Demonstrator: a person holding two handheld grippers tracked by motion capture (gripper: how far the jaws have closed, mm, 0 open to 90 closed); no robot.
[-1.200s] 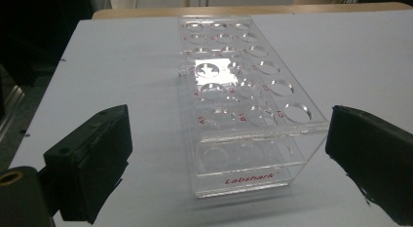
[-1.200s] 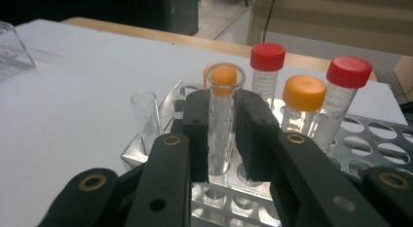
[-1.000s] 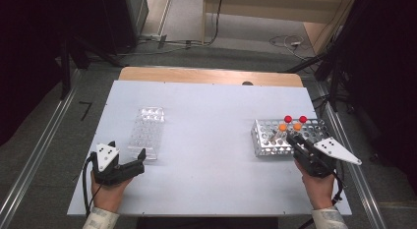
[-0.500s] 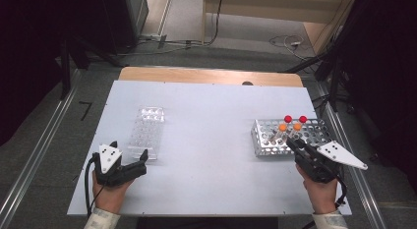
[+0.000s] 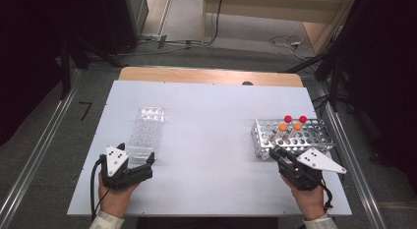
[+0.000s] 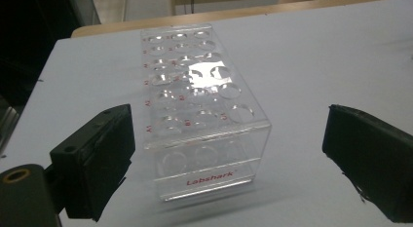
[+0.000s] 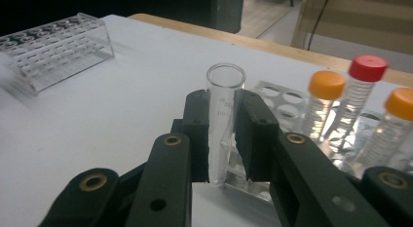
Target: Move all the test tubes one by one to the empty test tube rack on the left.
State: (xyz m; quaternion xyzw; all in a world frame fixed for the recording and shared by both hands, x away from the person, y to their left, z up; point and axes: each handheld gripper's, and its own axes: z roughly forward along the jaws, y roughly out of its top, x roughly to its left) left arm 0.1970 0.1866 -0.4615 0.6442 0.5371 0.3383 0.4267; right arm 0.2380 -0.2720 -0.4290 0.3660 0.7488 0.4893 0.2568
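My right gripper is shut on a clear, uncapped plastic tube, held upright between its pads. In the high view the right gripper sits just in front of the near left corner of a perforated metal rack. That rack holds two orange-capped tubes and two red-capped tubes. My left gripper is open at the near end of a clear plastic rack, whose holes are empty. In the left gripper view the jaws stand wide apart on either side of that clear rack, not touching it.
The white table has a wooden strip along its far edge. Metal rails run on the floor at both sides. Cables lie on the floor beyond the table. The clear rack is far off at the left of the right gripper view.
My right gripper has drawn back from the metal rack toward the near edge and slightly left, carrying the clear tube. The left gripper has stayed where it was.
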